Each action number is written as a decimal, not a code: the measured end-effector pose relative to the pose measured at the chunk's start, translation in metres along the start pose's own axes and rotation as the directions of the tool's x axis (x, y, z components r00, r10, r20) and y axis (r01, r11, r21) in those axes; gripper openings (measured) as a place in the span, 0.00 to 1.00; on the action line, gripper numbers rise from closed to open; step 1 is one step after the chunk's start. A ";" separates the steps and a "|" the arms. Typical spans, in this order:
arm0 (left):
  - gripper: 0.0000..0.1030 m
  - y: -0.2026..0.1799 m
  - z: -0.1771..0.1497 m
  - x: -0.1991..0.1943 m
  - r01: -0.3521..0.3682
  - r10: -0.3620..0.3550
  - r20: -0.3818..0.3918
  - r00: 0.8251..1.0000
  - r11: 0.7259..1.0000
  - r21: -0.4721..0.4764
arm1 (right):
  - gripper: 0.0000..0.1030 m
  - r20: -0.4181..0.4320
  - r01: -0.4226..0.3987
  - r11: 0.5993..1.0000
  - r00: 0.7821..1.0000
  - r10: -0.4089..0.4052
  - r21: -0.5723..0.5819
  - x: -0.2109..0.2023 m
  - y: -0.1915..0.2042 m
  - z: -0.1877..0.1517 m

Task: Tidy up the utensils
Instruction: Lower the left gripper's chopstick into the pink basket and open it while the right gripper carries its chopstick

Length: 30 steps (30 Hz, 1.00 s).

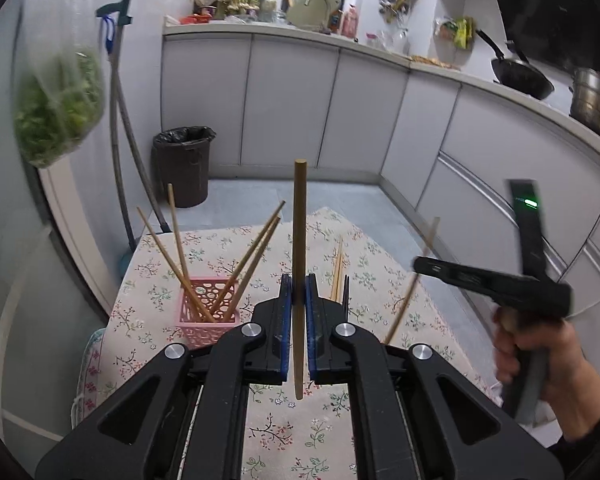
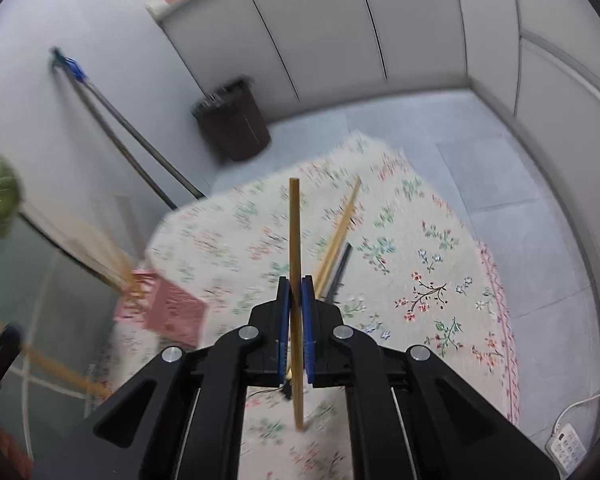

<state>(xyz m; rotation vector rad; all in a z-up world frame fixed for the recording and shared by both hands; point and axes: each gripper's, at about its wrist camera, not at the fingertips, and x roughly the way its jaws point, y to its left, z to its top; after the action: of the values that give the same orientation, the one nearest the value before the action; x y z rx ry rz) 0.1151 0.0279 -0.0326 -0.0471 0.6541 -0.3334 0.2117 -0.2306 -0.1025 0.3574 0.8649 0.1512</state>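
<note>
The left gripper (image 1: 299, 294) has its blue-padded fingers (image 1: 286, 312) pressed narrow on a single light wooden chopstick (image 1: 299, 264), which stands upright between them, its top end well above the fingertips and its lower end hanging below them over the floral-cloth table (image 1: 204, 248). Left of and beyond those fingers stands a pink perforated plastic basket (image 1: 204, 312) with four more wooden chopsticks (image 1: 180, 256) leaning out of it. Just right of the fingers, a few loose chopsticks (image 1: 337, 272) lie on the cloth.

The right gripper (image 2: 296, 300) has its fingers (image 2: 307, 312) clamped in the same way on a second wooden chopstick (image 2: 295, 248), upright and running through the gap. Beyond and to the right of these fingers, a pale chopstick (image 2: 340, 228) and a dark chopstick (image 2: 340, 268) lie on the cloth; the pink basket sits blurred to their left.

In the left wrist view, a person's hand (image 1: 540, 360) holds the right gripper's handle far to the right.
</note>
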 end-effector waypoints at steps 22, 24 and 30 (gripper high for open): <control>0.05 0.051 0.010 -0.012 -0.224 0.252 0.319 0.914 0.967 -0.124 | 0.06 0.218 -0.074 0.990 0.971 0.098 -0.117 -0.082 0.060 -0.016; 0.05 0.056 0.010 -0.001 -0.239 0.266 0.309 0.913 0.963 -0.123 | 0.06 0.218 -0.080 0.990 0.970 0.104 -0.117 -0.079 0.062 -0.016; 0.05 0.074 0.004 0.032 -0.240 0.270 0.229 0.935 0.959 -0.148 | 0.06 0.216 -0.085 0.988 0.970 0.111 -0.129 -0.072 0.067 -0.016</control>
<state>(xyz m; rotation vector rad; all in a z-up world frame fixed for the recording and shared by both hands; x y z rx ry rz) 0.1625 0.0873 -0.0586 -0.1131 0.4242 -0.0347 0.1539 -0.1843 -0.0358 0.2987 0.6138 0.2491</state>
